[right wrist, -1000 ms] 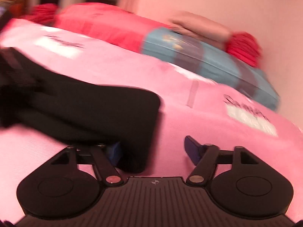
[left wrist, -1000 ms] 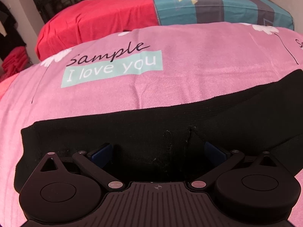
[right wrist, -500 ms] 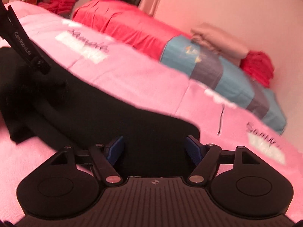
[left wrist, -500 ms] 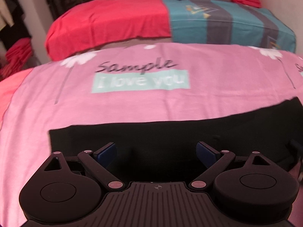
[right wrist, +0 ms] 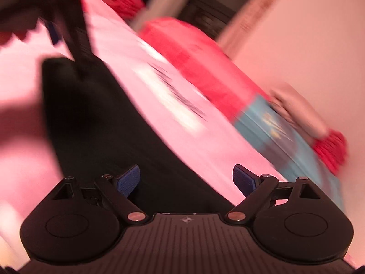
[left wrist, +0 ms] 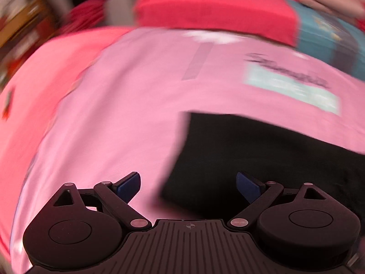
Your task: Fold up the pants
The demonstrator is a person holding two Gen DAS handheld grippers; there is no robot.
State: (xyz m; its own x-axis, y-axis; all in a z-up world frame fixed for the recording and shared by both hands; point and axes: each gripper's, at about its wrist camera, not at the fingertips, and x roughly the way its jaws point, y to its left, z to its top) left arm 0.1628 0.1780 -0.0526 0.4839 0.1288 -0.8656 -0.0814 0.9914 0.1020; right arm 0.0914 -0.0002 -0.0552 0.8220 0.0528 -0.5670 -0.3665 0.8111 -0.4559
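Note:
Black pants [left wrist: 262,155] lie flat on the pink sheet [left wrist: 127,105]. In the left wrist view their squared end sits right of centre, and my left gripper [left wrist: 188,182] hovers open over that end's near corner, its pads clear of the cloth. In the right wrist view the pants [right wrist: 109,123] run as a long band from upper left down to my right gripper [right wrist: 186,178]. Its jaws are opening above the cloth and press on nothing. The other gripper [right wrist: 76,34] shows blurred at the pants' far end. Both views are smeared by motion.
A red cover [left wrist: 212,6] and a blue-grey patterned cloth [left wrist: 330,36] lie along the far side of the bed. Folded beige clothes [right wrist: 301,111] and a red stack [right wrist: 330,150] rest on the patterned cloth by the wall. Dark furniture stands behind.
Both grippers have swept sideways and rolled. The left one went from the middle of the pants to their end. The right one's jaws spread wider, and the cloth now runs diagonally below it.

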